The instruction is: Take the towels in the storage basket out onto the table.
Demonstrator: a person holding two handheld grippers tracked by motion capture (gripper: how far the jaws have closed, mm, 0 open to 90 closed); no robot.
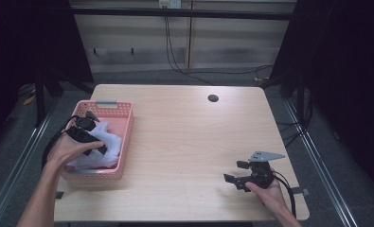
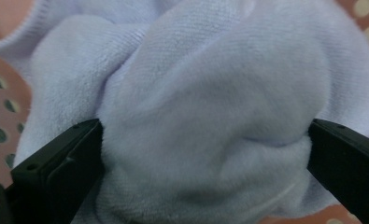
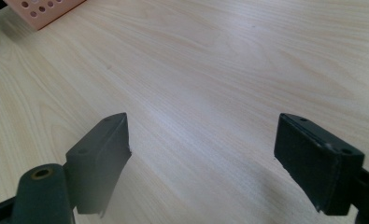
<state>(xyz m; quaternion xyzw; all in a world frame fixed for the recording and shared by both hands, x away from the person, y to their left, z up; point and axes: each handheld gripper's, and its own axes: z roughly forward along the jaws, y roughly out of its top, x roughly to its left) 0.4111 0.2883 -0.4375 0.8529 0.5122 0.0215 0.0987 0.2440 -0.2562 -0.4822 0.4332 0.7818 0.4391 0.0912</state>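
A white fluffy cloth (image 1: 104, 142) lies bunched in a pink perforated basket (image 1: 123, 118) at the table's left side. My left gripper (image 1: 97, 147) reaches down into the basket. In the left gripper view my left gripper (image 2: 205, 140) has its jaws spread wide, with a thick fold of the cloth (image 2: 210, 93) bulging between them and touching both. My right gripper (image 1: 235, 171) rests low over the table near the front right, open, with bare wood between its jaws in the right gripper view (image 3: 203, 135).
The light wooden table (image 1: 189, 137) has a round cable hole (image 1: 213, 98) near its far edge. A corner of the pink basket (image 3: 42, 11) shows at the top left of the right gripper view. Dark floor and metal rails surround the table.
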